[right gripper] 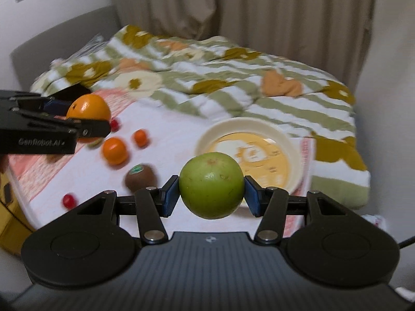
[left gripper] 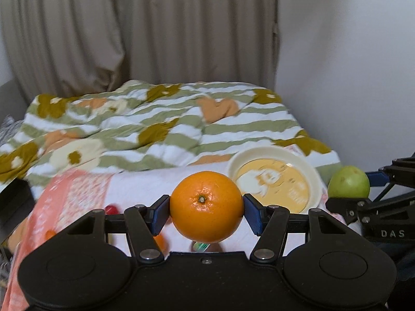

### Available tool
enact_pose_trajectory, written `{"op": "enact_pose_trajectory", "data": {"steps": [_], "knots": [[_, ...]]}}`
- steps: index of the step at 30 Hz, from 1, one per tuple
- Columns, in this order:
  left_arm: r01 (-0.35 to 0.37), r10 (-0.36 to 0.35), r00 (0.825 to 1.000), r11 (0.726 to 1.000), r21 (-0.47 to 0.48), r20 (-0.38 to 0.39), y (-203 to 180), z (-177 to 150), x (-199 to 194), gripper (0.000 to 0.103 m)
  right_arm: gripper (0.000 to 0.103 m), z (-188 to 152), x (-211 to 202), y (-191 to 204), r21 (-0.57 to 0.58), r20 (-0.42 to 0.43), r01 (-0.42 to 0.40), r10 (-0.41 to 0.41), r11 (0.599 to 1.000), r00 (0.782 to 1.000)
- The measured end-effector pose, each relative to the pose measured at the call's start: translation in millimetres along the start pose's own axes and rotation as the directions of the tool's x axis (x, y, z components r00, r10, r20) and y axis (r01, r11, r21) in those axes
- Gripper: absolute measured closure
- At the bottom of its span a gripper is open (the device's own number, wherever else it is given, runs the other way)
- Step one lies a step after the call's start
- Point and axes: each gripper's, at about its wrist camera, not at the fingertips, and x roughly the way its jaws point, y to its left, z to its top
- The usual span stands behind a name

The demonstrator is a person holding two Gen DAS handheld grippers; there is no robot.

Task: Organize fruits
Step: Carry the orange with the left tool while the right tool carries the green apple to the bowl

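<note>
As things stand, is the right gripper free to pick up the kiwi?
Probably not: the right gripper is already shut on the green fruit. The kiwi lies uncovered on the bed, so the way is clear once that fruit is released.

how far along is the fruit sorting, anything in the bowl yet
Nothing done yet: the cream round bowl holds no fruit. In hand: the left gripper clamps a large orange and the right gripper a green apple. Left on the bedcloth: a smaller orange, a tiny orange, a brown kiwi and red cherry tomatoes.
</note>
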Motion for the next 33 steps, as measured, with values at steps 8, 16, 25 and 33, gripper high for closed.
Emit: {"op": "enact_pose_trajectory", "data": {"steps": [8, 16, 25, 33], "knots": [[0.104, -0.101, 0.994, 0.991, 0.08, -0.046, -31, 37, 69, 0.038, 0.035, 17, 30, -53, 0.127, -0.011, 0.093, -0.092, 0.988, 0.996], [0.177, -0.157, 0.98, 0.969, 0.175, -0.122, -61, 51, 153, 0.038, 0.035, 23, 75, -86, 0.207, -0.07, 0.142, -0.13, 0.968, 0.989], [0.208, -0.167, 0.973, 0.938, 0.279, -0.161, -83, 53, 217, 0.038, 0.035, 22, 112, -106, 0.274, -0.118, 0.17, -0.143, 0.947, 0.983], [0.221, -0.169, 0.97, 0.911, 0.349, -0.172, -95, 44, 237, 0.038, 0.035, 24, 123, -114, 0.302, -0.135, 0.191, -0.157, 0.934, 0.978]]}}
